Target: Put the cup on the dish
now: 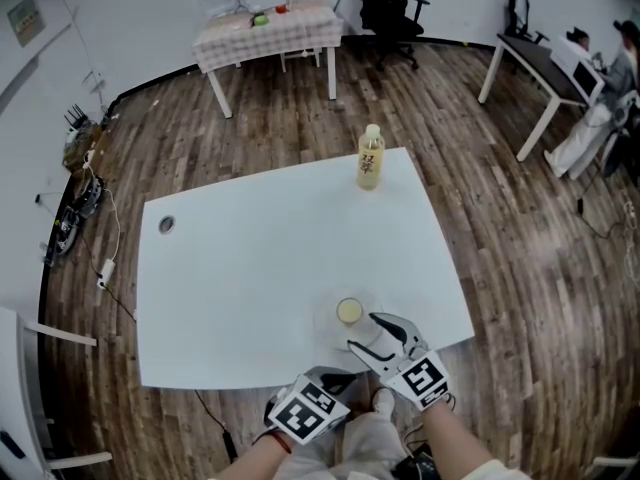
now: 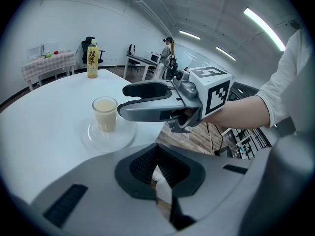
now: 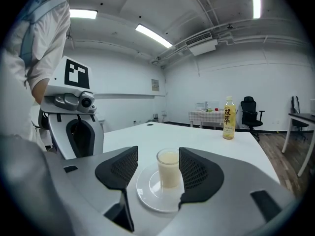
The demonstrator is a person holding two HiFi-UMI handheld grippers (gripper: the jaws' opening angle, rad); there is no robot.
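Note:
A clear cup [image 1: 349,312] of pale milky drink stands upright on a clear round dish [image 1: 327,324] near the front edge of the white table [image 1: 250,258]. My right gripper [image 1: 362,332] is open, with one jaw on each side of the cup [image 3: 169,168] over the dish [image 3: 147,193]; the right-hand pad is very close to the glass. My left gripper [image 1: 340,380] hangs shut below the table's front edge, beside the person's legs. From the left gripper view, the cup [image 2: 105,113] and dish [image 2: 93,137] lie just past the right gripper [image 2: 129,102].
A yellow drink bottle [image 1: 371,158] stands at the table's far edge. A round grommet [image 1: 166,224] sits at the table's left. Beyond are a cloth-covered table [image 1: 268,28], an office chair [image 1: 390,8], a desk [image 1: 545,68] with a seated person, and cables [image 1: 85,188] on the floor.

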